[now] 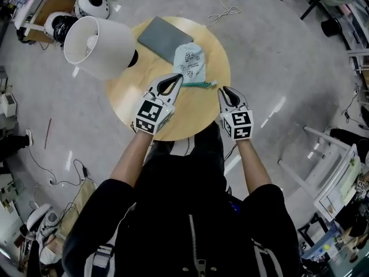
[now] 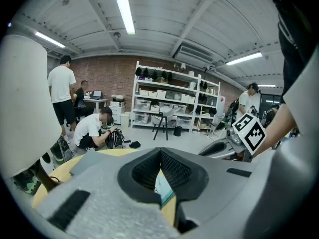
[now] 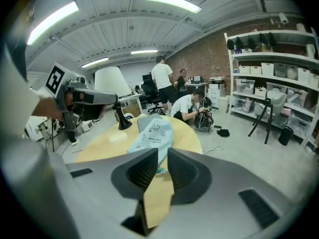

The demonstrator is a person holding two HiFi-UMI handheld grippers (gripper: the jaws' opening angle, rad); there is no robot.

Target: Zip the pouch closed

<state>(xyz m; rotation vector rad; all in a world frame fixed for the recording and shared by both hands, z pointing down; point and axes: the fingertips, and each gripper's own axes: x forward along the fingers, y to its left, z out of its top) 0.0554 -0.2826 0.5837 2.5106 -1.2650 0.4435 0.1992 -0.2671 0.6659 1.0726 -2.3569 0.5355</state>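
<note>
Head view: the pouch (image 1: 190, 61) lies right of centre, toward the surface's (image 1: 190, 120) far edge. The left gripper (image 1: 180, 75) and right gripper (image 1: 222, 89) are near its zip (image 1: 199, 84).

Left gripper view: fingers (image 2: 139, 171) closed, empty.

Right gripper view: fingers (image 3: 137, 171) parted, empty. If they pinch loose fabric, the pouch could drag.

Head cam: high, steeply down on table (image 1: 193, 111). Gripper cams: low, close, across same table & pouch (image 1: 190, 62).
</note>
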